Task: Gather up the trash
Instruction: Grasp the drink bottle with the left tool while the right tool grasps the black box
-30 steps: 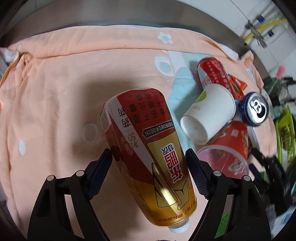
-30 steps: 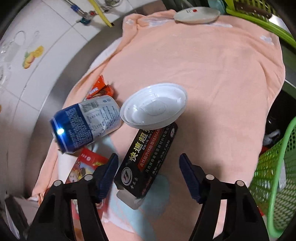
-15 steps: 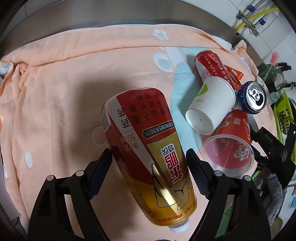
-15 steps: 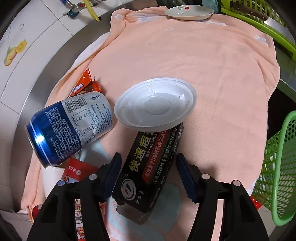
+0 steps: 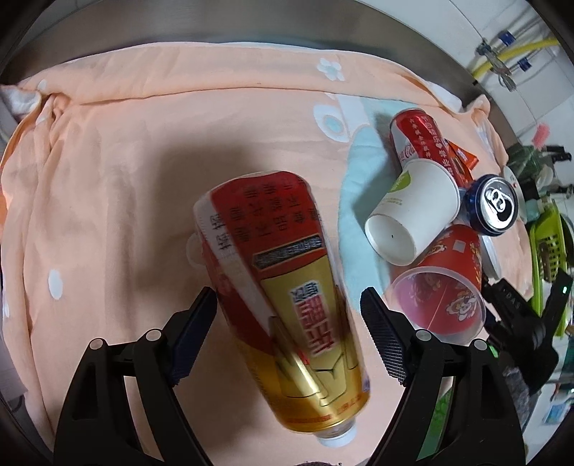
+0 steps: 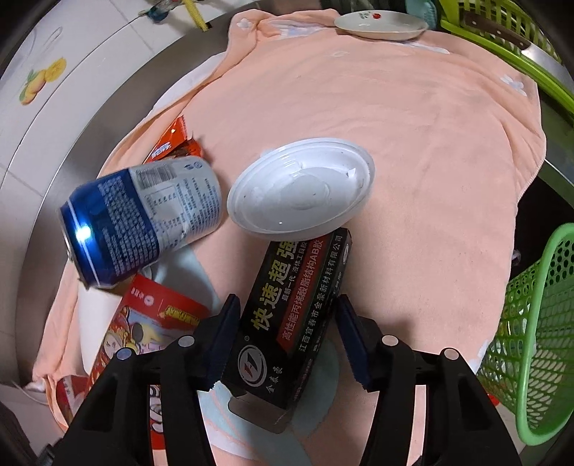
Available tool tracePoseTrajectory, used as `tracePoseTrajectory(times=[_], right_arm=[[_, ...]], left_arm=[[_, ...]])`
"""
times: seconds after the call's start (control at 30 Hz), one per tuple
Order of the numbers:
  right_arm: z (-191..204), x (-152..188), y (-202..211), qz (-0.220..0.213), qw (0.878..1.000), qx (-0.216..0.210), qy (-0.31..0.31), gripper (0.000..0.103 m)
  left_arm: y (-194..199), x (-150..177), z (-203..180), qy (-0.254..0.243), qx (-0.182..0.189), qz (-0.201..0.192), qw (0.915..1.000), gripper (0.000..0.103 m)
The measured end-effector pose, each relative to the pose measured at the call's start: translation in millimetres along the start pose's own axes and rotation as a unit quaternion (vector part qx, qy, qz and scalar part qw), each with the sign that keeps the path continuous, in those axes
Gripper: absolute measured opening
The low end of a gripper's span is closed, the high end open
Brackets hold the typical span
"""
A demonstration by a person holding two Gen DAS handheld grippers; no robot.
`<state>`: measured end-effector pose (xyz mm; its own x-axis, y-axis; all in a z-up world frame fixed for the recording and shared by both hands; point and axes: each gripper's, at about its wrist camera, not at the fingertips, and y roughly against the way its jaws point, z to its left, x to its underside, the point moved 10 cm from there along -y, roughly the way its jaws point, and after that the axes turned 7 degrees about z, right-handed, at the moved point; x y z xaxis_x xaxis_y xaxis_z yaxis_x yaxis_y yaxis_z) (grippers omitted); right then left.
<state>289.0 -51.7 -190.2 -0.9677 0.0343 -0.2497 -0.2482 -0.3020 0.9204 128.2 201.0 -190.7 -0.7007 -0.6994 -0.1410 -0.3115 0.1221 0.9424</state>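
Observation:
My left gripper (image 5: 288, 331) holds a red and gold bottle (image 5: 283, 290) above the peach cloth (image 5: 125, 179); the left pad touches it, a small gap shows at the right pad. Beside it lie a white paper cup (image 5: 412, 211), a red cola can (image 5: 419, 139), a blue can (image 5: 495, 206) and a clear red cup (image 5: 445, 294). My right gripper (image 6: 287, 331) straddles a black glue box (image 6: 297, 315) with its jaws close to both sides. A white plastic lid (image 6: 301, 193) rests on the box's far end. The blue can (image 6: 143, 215) lies to the left.
A green mesh basket (image 6: 534, 340) stands at the right edge. A plate (image 6: 380, 25) sits at the far end of the cloth. An orange wrapper (image 6: 168, 143) and a red noodle cup (image 6: 143, 329) lie at the left. A steel rim (image 5: 251, 21) borders the cloth.
My right gripper has moved forward over the black box and its jaws have narrowed around it. My left gripper has lifted and drawn back a little with the bottle.

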Motion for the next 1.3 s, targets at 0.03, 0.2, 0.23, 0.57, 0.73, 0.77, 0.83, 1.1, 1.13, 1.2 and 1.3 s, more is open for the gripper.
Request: tracePoseTrajectory(times=[0.03, 0.2, 0.23, 0.57, 0.73, 0.77, 0.83, 1.1, 1.13, 1.2, 1.3], right_arm=[[0, 2, 1, -0.002, 1.0, -0.003, 0.003, 0.052], [4, 3, 1, -0.009, 1.0, -0.019, 0.009, 0.051], [3, 4, 2, -0.01, 1.0, -0.022, 0.011, 0.051], [-5, 25, 24, -0.009, 0.996, -0.087, 0.028, 0.032], [-8, 29, 24, -0.005, 0.995, -0.103, 0.014, 0.038], [-6, 29, 25, -0.008, 0.995, -0.098, 0.014, 0.041], [0, 29, 23, -0.01, 0.996, -0.083, 0.021, 0.045], [16, 34, 7, -0.001, 0.999, -0.028, 0.021, 0.05], [17, 35, 5, 0.0, 0.999, -0.027, 0.022, 0.052], [20, 36, 2, -0.003, 1.0, -0.007, 0.029, 0.052], [21, 35, -2, -0.004, 1.0, 0.008, 0.03, 0.052]], left_arm=[[0, 1, 0, 0.002, 0.0, 0.0, 1.0, 0.081], [-5, 5, 5, 0.02, 0.002, 0.005, 0.9998, 0.082], [-6, 7, 6, 0.021, 0.002, 0.006, 0.9998, 0.082], [-1, 9, 4, 0.001, -0.002, -0.021, 0.9998, 0.076], [6, 12, 4, -0.004, -0.002, -0.029, 0.9996, 0.075], [7, 12, 4, -0.007, -0.001, -0.031, 0.9995, 0.075], [11, 12, 5, -0.008, 0.0, -0.035, 0.9994, 0.075], [21, 6, 10, -0.016, 0.013, -0.043, 0.9988, 0.074], [21, 6, 11, -0.018, 0.014, -0.044, 0.9988, 0.074], [20, 6, 12, -0.019, 0.017, -0.044, 0.9987, 0.074], [20, 6, 10, -0.029, 0.021, -0.041, 0.9985, 0.074]])
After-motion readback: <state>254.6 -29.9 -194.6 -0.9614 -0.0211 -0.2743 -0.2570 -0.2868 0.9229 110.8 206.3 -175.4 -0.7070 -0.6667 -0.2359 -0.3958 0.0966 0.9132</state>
